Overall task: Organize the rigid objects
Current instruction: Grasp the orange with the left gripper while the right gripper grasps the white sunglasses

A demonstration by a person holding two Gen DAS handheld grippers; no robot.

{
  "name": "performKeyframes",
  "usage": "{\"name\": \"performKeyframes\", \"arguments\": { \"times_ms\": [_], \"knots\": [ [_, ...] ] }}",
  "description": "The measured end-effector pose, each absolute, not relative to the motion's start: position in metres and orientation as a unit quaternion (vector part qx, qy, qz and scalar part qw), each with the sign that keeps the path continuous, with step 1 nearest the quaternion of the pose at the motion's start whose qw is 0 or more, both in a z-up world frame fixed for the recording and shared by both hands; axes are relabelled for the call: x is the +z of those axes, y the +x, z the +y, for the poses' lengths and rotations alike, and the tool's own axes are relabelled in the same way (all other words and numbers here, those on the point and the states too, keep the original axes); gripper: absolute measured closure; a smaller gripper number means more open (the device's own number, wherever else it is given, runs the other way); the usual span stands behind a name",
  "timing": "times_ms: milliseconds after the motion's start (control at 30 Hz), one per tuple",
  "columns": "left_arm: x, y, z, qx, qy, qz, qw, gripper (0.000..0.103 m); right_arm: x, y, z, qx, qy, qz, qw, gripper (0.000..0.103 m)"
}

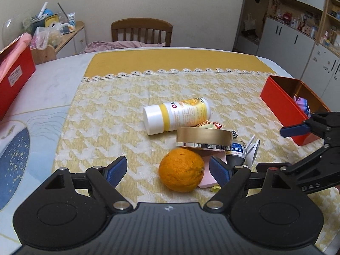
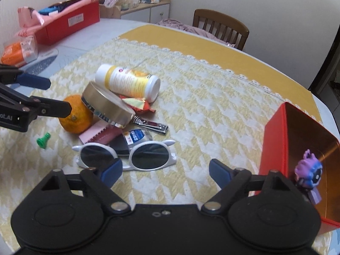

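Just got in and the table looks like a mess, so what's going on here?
A person is sorting a pile of small things with two handheld grippers. The left gripper is open around the orange, not gripping it. The right gripper is open just in front of the white sunglasses, holding nothing. The red tin on the right holds only a purple toy figure; the bottle and gold tin remain in the pile.

Bottle [image 2: 129, 82]: white and yellow, capped, lying on its side at the far end of the pile.
Gold tin [image 2: 108, 104]: round, tilted, leaning on the orange [image 2: 75, 116].
Sunglasses [image 2: 127, 155]: white frame, dark lenses, nearest edge.
Nail clipper [image 2: 152, 125]: flat, beside the tin.
Red box [image 2: 276, 140]: open, purple figure [image 2: 309, 175] inside.
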State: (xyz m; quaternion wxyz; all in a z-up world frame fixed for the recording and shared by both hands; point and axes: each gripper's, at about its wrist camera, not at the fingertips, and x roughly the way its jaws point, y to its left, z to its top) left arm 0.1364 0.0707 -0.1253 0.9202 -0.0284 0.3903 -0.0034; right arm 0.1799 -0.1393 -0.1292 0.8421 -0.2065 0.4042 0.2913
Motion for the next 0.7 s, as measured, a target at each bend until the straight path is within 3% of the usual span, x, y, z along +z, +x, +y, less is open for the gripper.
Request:
{"name": "performKeyframes", "arguments": {
  "times_ms": [333, 633, 700],
  "knots": [
    [-0.146, 0.158, 0.087, -0.05, -0.111, 0.43, 0.894, 0.019, -0.141, 0.189, -0.127, 0.311, -0.213, 0.411, 0.83, 0.026],
    [-0.156, 0.166, 0.094, -0.049, -0.12, 0.445, 0.886, 0.02, -0.149, 0.198, -0.129, 0.319, -0.184, 0.425, 0.827, 0.034],
    [-0.156, 0.166, 0.093, -0.05, -0.117, 0.443, 0.887, 0.026, -0.15, 0.198, -0.131, 0.319, -0.176, 0.427, 0.828, 0.034]
  ]
}}
